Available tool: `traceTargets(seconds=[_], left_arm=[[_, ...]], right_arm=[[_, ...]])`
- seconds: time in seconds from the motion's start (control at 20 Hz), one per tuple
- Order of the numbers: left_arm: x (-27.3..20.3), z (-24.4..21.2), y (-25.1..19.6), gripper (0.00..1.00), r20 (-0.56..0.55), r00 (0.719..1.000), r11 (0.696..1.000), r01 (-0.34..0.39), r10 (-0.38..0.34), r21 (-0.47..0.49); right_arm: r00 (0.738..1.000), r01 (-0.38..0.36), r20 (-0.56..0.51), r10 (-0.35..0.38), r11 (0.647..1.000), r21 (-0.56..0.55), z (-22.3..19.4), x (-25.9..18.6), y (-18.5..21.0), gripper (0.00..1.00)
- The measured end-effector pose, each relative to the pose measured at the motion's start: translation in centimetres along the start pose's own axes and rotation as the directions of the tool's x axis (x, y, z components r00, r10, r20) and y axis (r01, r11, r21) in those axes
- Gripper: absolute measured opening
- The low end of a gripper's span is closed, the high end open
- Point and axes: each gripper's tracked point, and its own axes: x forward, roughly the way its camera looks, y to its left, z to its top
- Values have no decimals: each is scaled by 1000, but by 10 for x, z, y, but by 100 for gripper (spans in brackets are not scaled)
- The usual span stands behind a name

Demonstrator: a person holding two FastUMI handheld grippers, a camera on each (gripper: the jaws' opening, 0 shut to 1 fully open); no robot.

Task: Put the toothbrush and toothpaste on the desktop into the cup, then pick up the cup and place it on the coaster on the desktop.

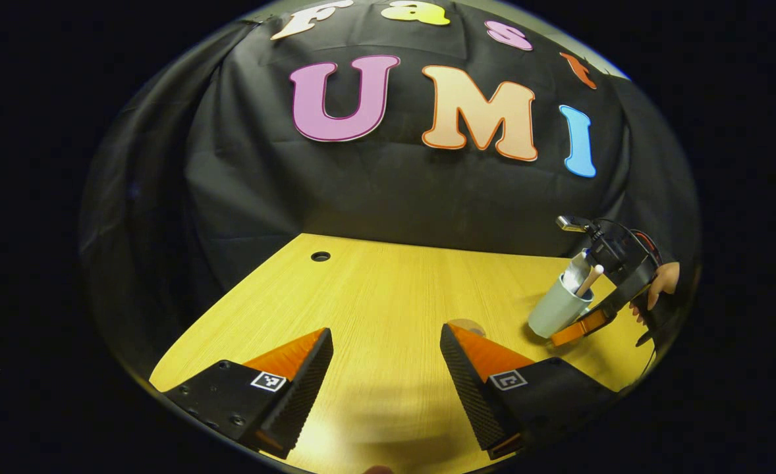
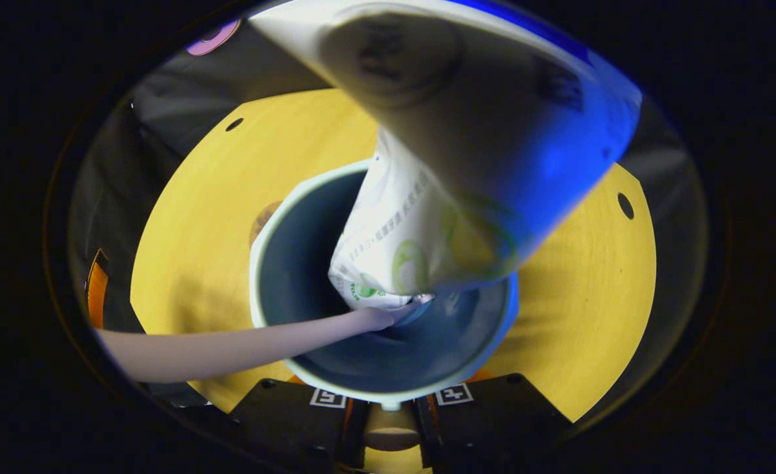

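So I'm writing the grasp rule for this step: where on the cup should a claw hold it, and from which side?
Probably the cup's wall or rim, from the side, as the right claw appears to do. The toothpaste and toothbrush stick out of the top, so a straight approach from above looks blocked. The cup is tilted here; keeping it near upright should keep both inside.

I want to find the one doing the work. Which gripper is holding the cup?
The right gripper, far off in the left gripper view: its fingers clamp the pale blue-grey cup. The left gripper has its fingers spread over bare yellow wooden desktop.
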Motion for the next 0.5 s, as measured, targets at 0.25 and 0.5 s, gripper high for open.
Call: traceTargets(seconds=[0.25,0.5], left_arm=[[-1,-5,31,95,-12,1000,999,-18,17,-36],[-5,-8,64,95,-16,999,998,-41,40,-41]], right_arm=[[1000,-24,7,24,999,-33,1,-16,3,37],[999,-33,-9,33,998,-50,1,-11,6,37]])
